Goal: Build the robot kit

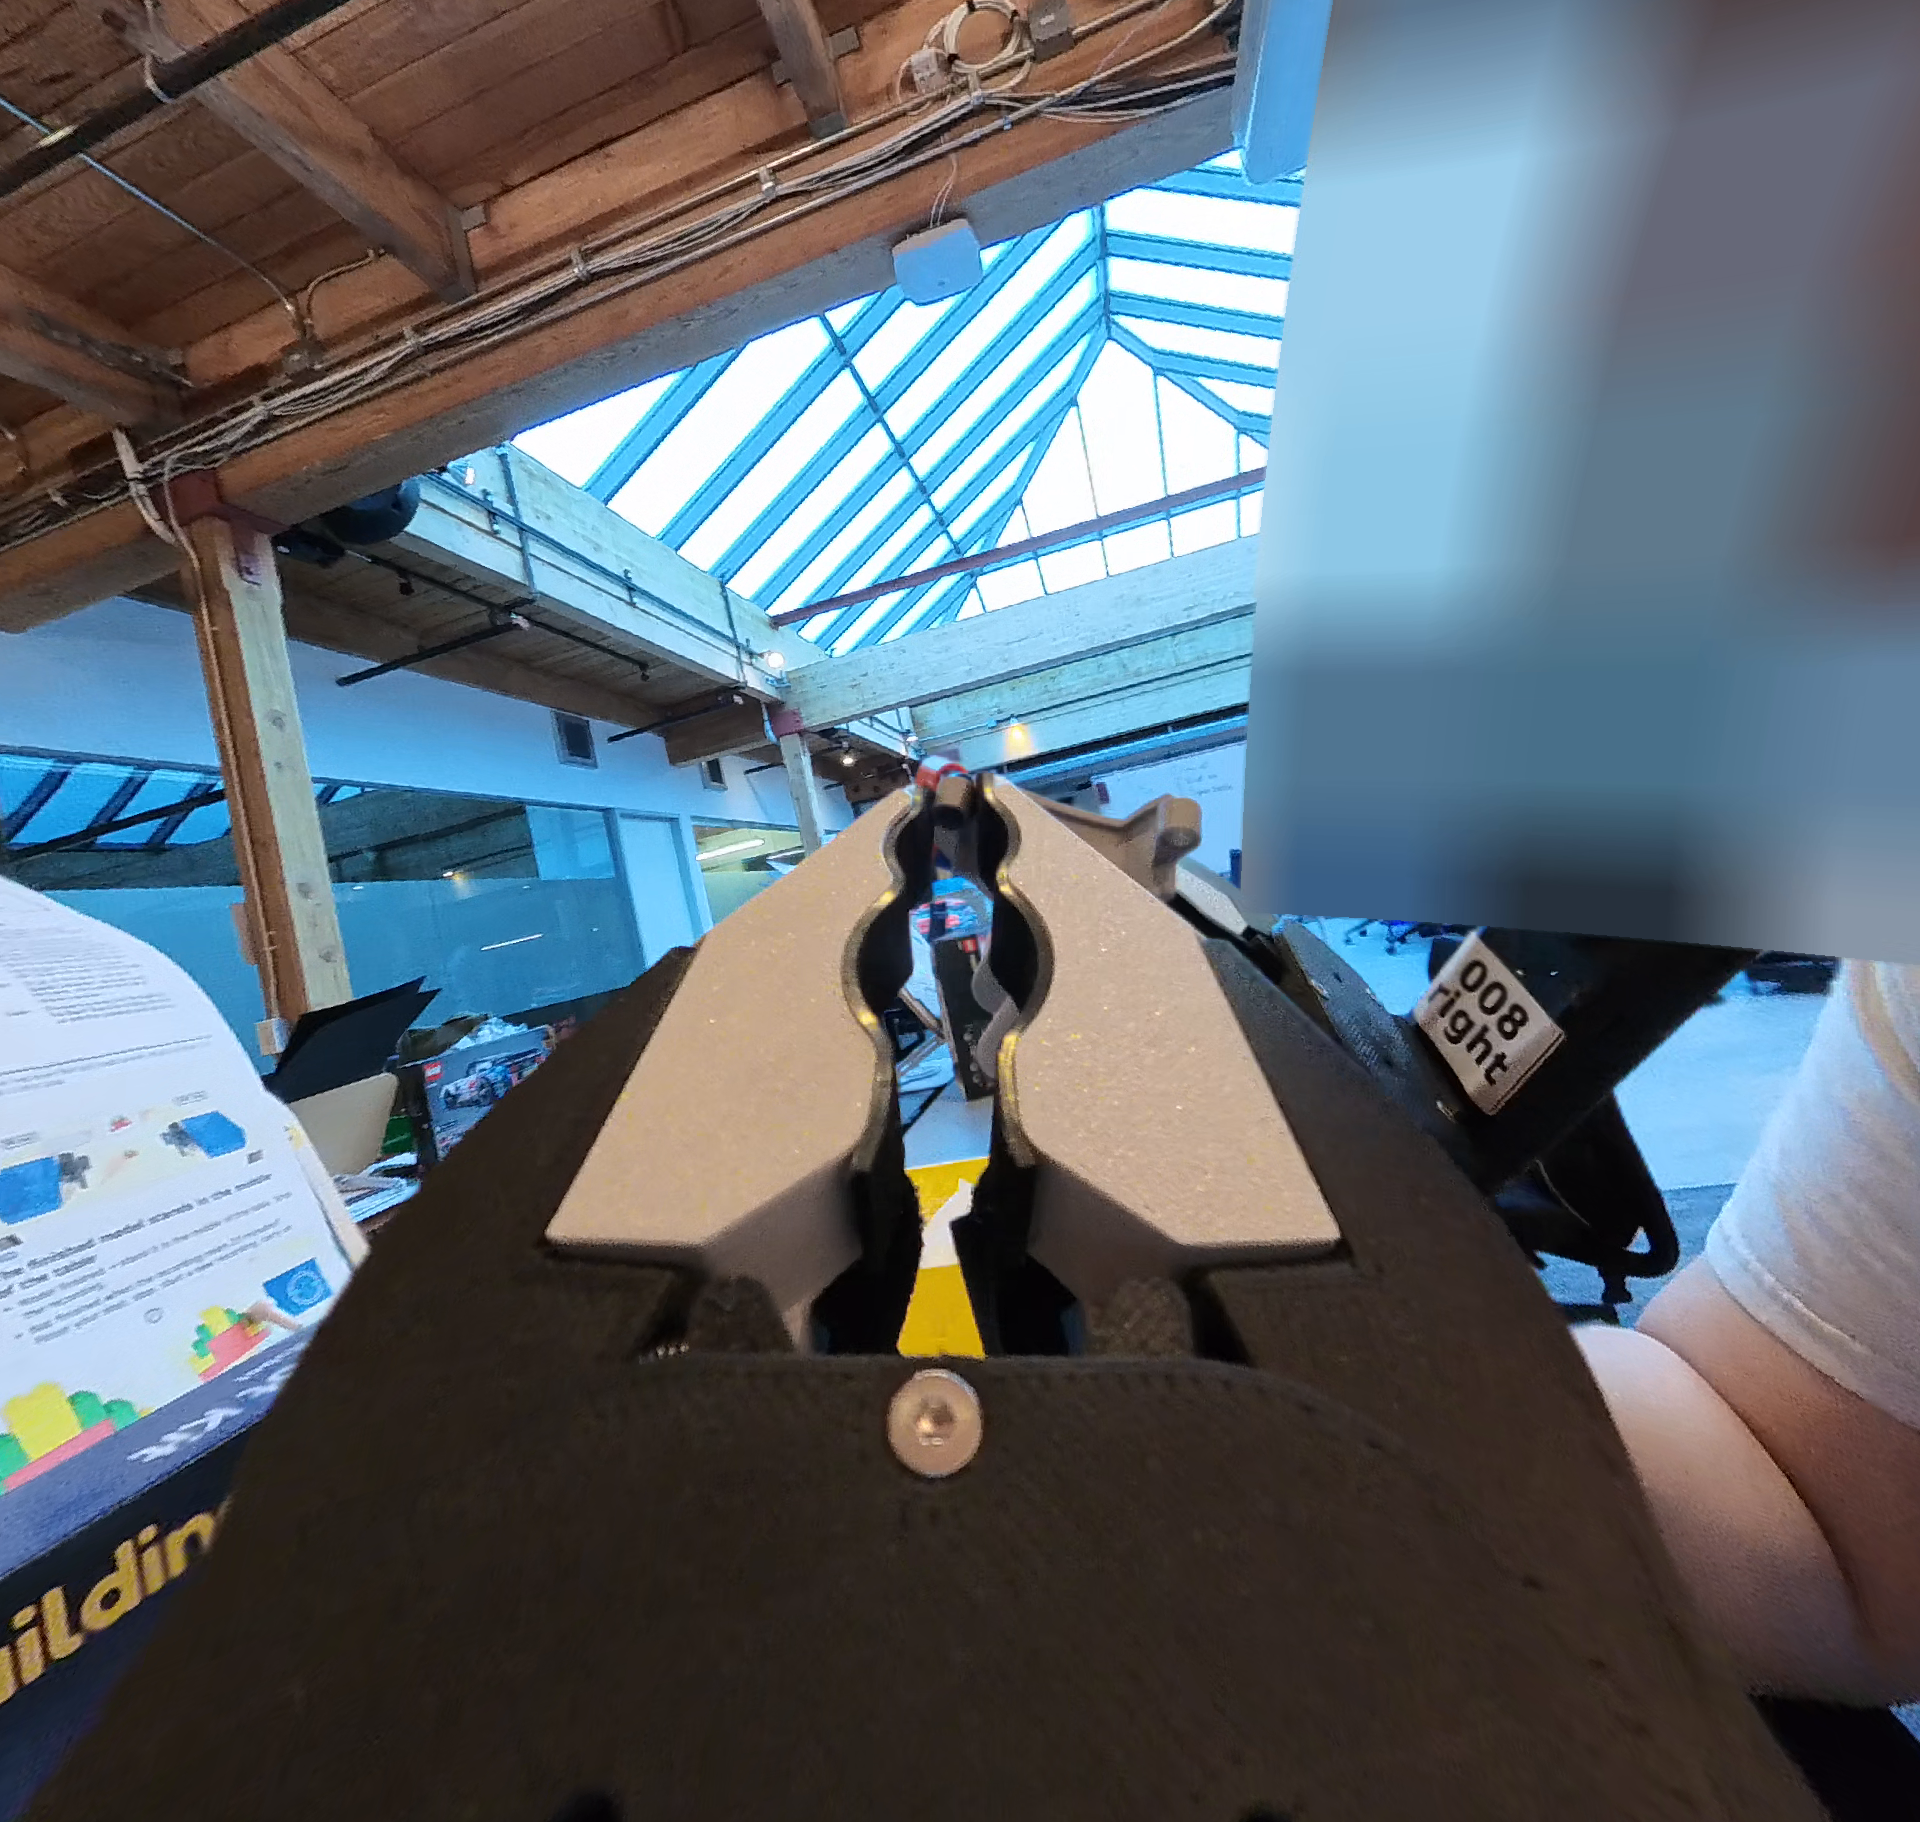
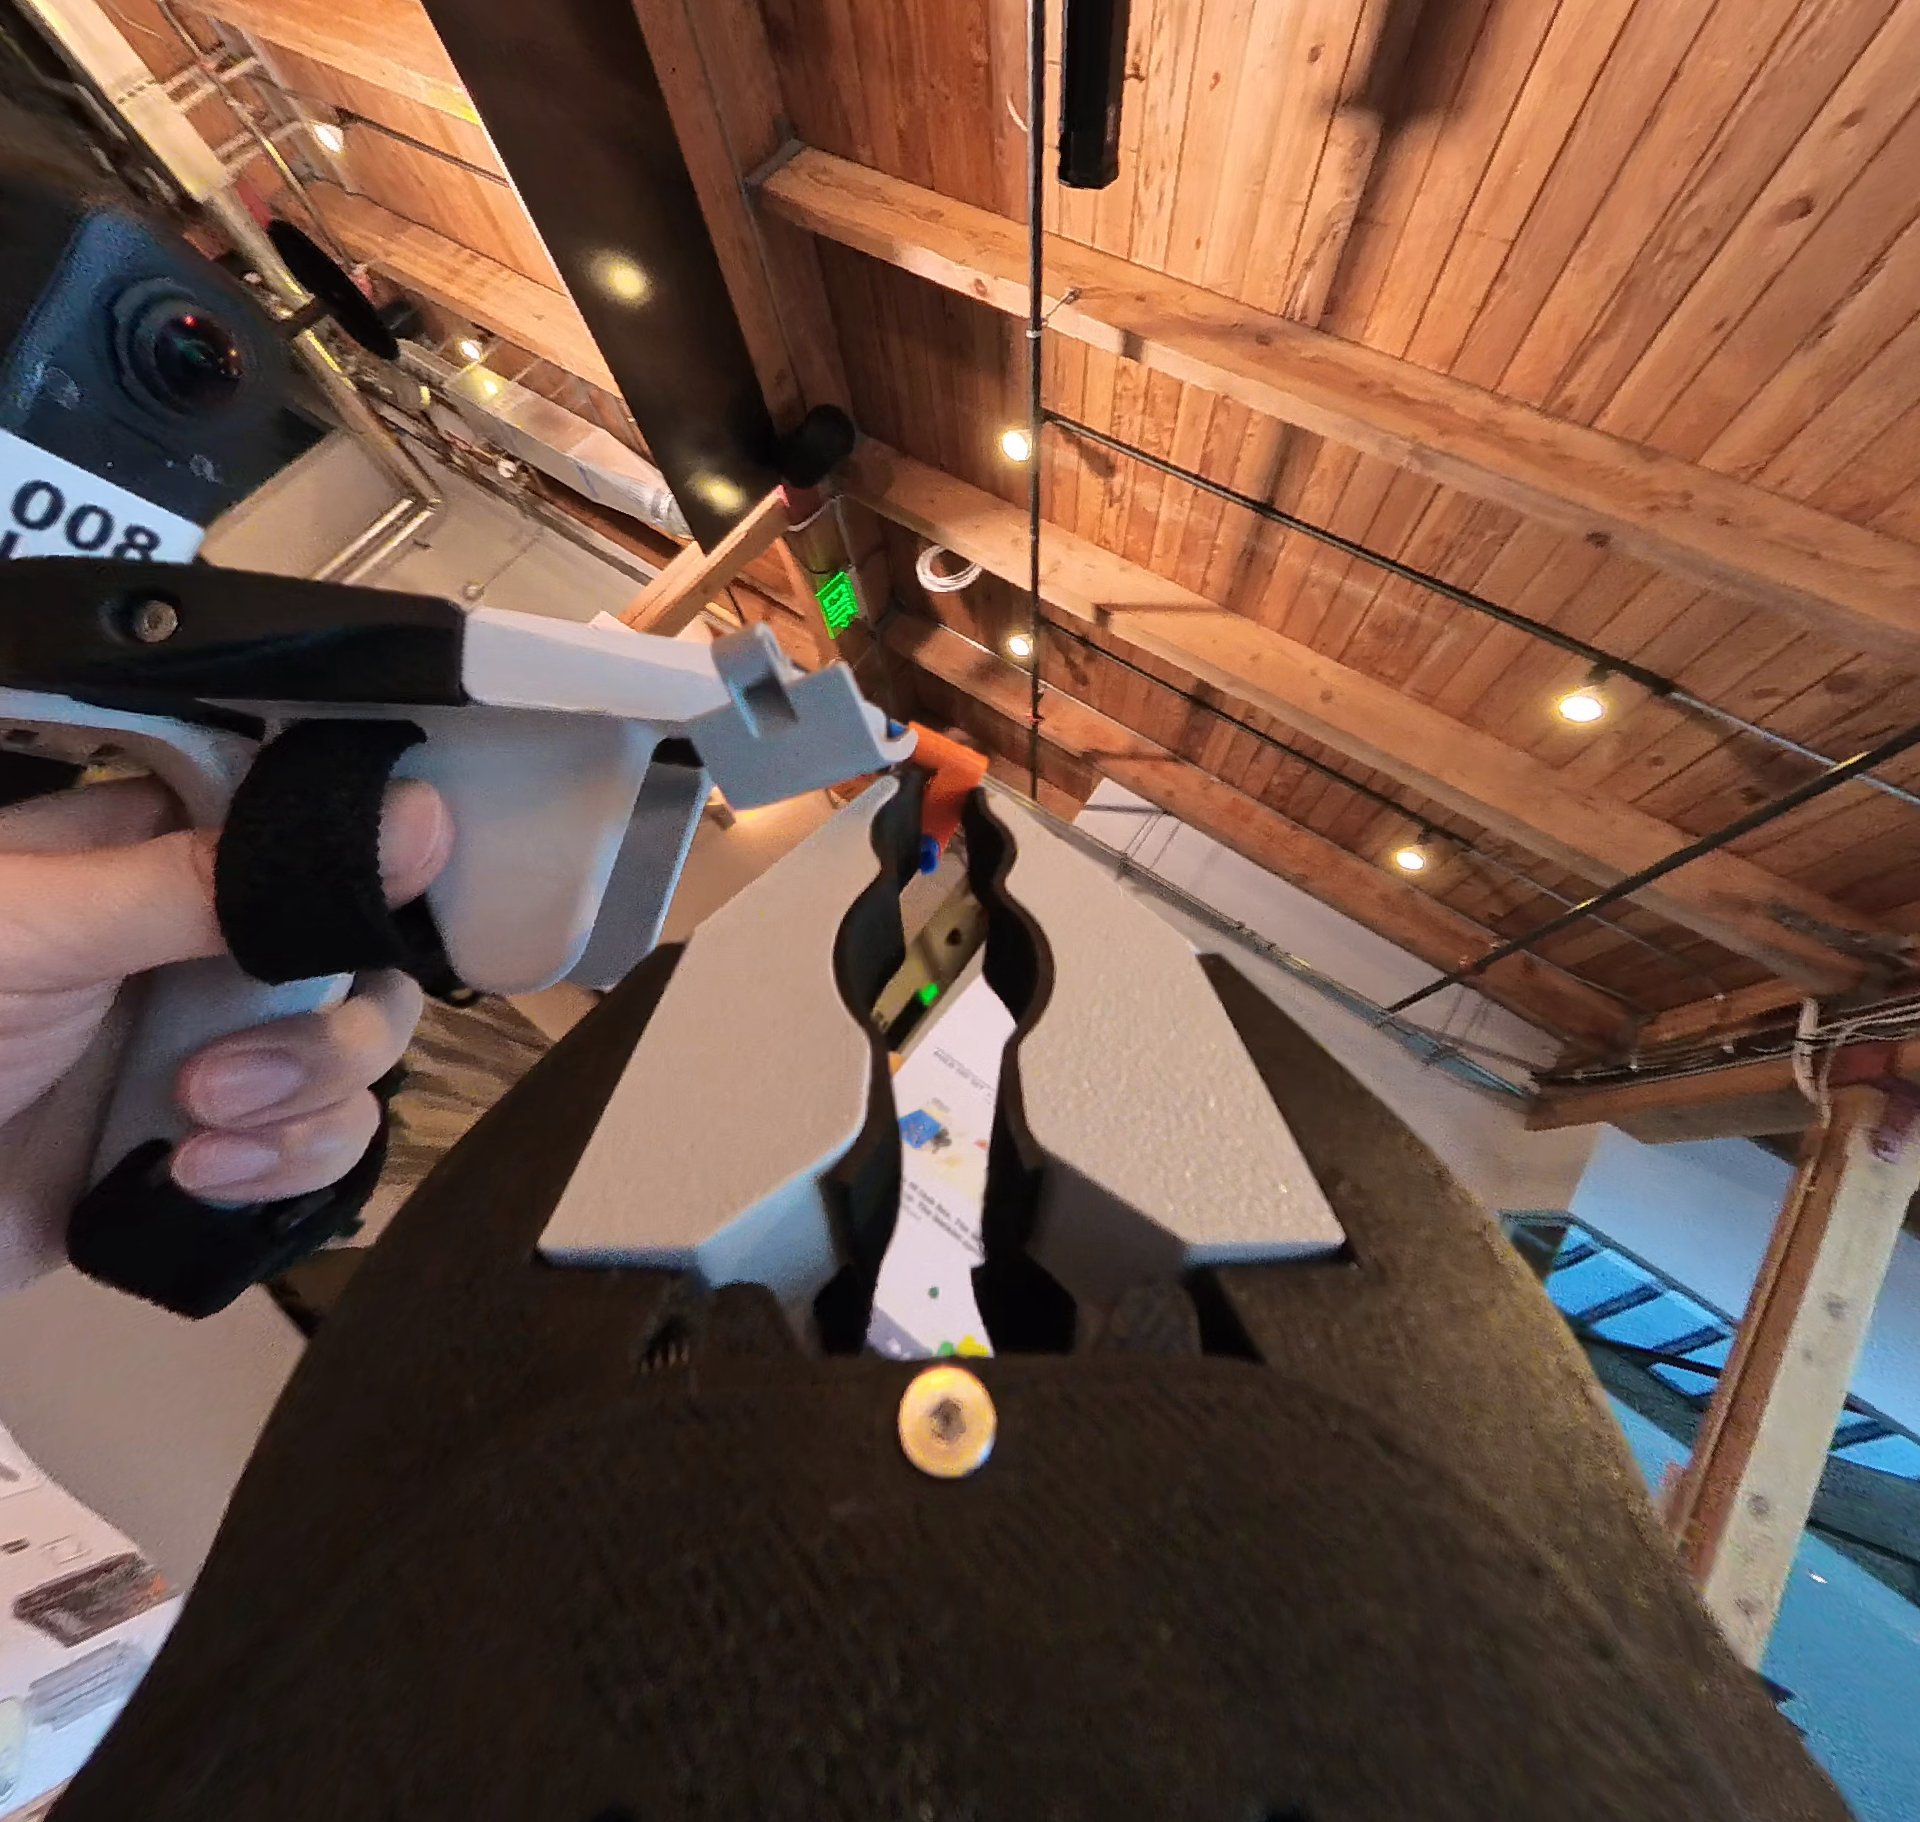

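Where skylight [image 1: 935,484] glows, wooden ceiling [image 2: 1455,214] overhead

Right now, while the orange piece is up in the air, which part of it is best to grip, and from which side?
Grip the upper end of the orange piece, coming from the left. The right tool is shut on its lower part, so only the end above those tips is free. The left tool meets it there from that side, which seems the open approach.
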